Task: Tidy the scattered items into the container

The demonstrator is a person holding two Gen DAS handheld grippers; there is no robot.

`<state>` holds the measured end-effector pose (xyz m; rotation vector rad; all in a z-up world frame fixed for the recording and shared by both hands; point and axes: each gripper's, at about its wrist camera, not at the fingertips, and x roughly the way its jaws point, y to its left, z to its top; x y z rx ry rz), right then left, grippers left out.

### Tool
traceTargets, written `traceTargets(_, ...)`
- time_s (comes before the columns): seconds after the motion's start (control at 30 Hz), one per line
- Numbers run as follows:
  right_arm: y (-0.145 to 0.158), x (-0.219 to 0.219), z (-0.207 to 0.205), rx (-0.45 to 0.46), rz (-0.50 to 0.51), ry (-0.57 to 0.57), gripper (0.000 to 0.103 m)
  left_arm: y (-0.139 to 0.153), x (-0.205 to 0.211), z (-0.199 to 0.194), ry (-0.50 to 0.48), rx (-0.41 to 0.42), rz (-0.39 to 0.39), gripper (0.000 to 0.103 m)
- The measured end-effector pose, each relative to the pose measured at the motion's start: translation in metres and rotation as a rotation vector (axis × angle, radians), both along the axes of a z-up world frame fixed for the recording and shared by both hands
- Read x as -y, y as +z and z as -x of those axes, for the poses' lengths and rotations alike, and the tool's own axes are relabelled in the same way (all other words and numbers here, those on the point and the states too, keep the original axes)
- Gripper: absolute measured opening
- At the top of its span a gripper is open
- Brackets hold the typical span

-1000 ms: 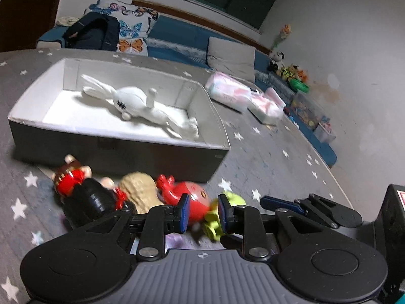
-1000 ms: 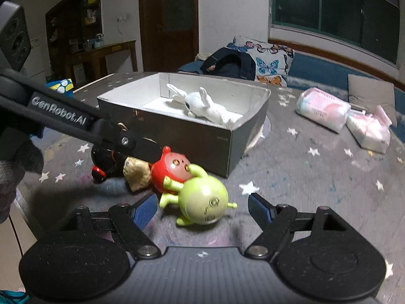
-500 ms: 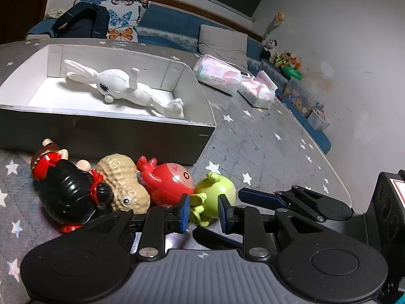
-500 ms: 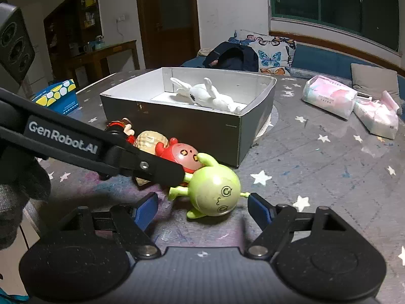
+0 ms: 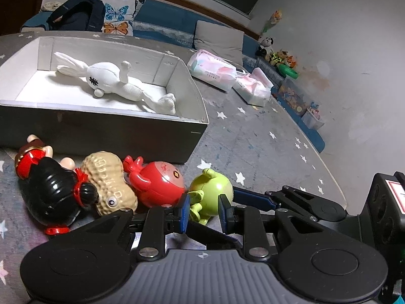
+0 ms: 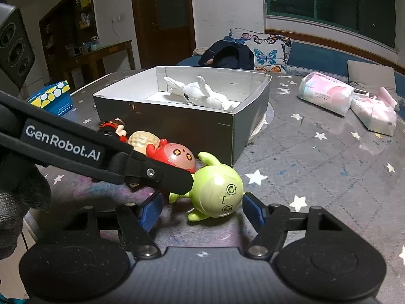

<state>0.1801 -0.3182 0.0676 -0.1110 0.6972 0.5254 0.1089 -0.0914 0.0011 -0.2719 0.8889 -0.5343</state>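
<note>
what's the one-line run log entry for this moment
right tool: closing around green toy | left tool: at green toy | box: holds white rabbit

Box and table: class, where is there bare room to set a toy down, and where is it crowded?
Free: the box floor in front of the white rabbit, and the starred table between box and tissue packs. Crowded: the toy row against the box's front wall.

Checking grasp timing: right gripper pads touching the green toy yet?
Apart. Right wrist view shows table between the left pad and green toy; right gripper closing.
</note>
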Motion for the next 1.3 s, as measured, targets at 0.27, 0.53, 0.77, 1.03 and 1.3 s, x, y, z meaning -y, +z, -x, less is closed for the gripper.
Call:
traceTargets(0.27,0.000,0.010,0.000,-0.002,0.015,-0.008,0.071,-0.005,0.008,-0.002,-0.028,-0.029,0.035,0.029)
traceTargets(0.53,-0.001,0.009,-0.005,0.004,0.008,0.001,0.072,-0.001,0.011,-0.011,-0.027,-0.023,0.001,0.031)
traceTargets(0.77,-0.003,0.014,-0.009,-0.001,-0.015,-0.017,0.073,-0.004,0.016,-0.015,-0.029,-0.042,-0.008,0.031)
traceTargets(1.03,-0.004,0.018,-0.008,0.012,-0.002,-0.017,0.066,-0.007,0.017,-0.015,-0.028,-0.069,0.019,0.032)
traceTargets(1.3,-0.004,0.020,-0.008,0.015,0.001,-0.001,0.064,-0.002,0.013,-0.011,-0.037,-0.064,0.016,0.033)
